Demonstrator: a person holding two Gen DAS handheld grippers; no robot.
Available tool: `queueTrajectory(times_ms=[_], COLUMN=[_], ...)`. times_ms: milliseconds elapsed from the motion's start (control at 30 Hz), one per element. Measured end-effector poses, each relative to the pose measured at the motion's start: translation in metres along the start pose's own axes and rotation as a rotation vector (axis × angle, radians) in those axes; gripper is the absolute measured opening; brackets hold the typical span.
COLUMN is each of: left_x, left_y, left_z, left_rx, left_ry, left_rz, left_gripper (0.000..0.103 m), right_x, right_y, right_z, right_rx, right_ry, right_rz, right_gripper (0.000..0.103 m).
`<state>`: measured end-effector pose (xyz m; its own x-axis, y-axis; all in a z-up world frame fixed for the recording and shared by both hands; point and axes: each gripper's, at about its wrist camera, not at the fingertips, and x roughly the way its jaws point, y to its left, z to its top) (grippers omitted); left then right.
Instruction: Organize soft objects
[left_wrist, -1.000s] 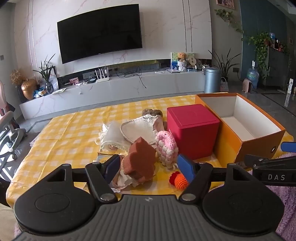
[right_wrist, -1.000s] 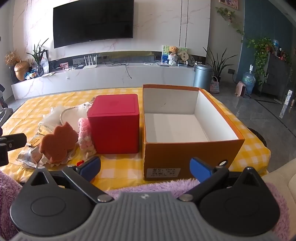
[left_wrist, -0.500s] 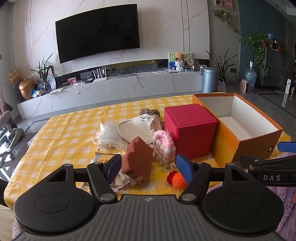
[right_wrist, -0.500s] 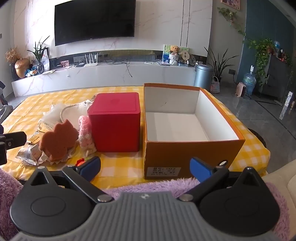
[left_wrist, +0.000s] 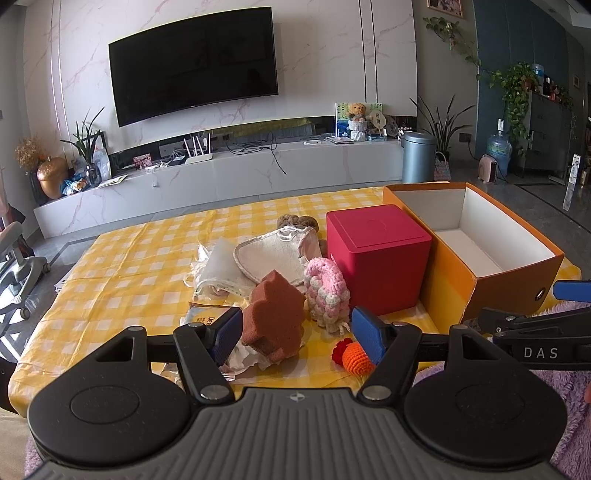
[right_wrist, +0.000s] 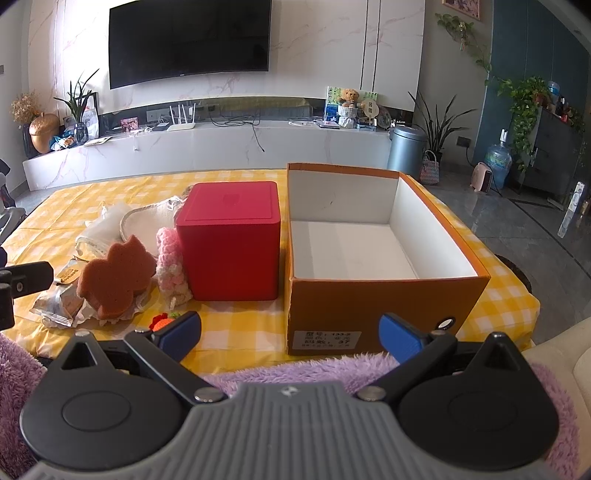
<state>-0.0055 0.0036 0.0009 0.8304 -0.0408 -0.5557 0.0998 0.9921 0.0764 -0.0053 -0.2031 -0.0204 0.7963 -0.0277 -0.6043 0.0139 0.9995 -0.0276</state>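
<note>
The red box (left_wrist: 378, 258) hides part of the brown plush (left_wrist: 297, 221); the packet's (right_wrist: 59, 299) print is unreadable.

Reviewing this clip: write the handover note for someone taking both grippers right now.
Left gripper: open, empty, pointed at the brown sponge.
Right gripper: open, empty, facing the orange box.
Sponge, pink crochet piece, white cloths and small orange crochet toy lie left of the closed red box.
Done: nothing; the orange box holds nothing.
Left: sort all soft items.
</note>
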Motion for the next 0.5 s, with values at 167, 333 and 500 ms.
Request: queueTrajectory(times_ms=[167, 333, 500], left_x=[-0.0001, 0.0001, 0.0001], left_y=[-0.0028, -0.0039, -0.0039], left_z=[-0.0011, -0.0018, -0.0019], left_rx=[0.006, 0.007, 0.007], left_ry=[0.000, 0.001, 0.002], left_rz=[-0.003, -0.003, -0.003], left_gripper=[0.080, 0.080, 0.080], right_x=[0.0005, 0.0015, 0.0015], right_y=[-0.0003, -0.0005, -0.0009], right_z=[-0.0002, -0.0007, -0.0009], right_rx=[0.000, 0.005, 0.005], right_ry=[0.000, 0.001, 0.000], right_rz=[0.000, -0.001, -0.002], right_gripper=[0.101, 0.101, 0.101])
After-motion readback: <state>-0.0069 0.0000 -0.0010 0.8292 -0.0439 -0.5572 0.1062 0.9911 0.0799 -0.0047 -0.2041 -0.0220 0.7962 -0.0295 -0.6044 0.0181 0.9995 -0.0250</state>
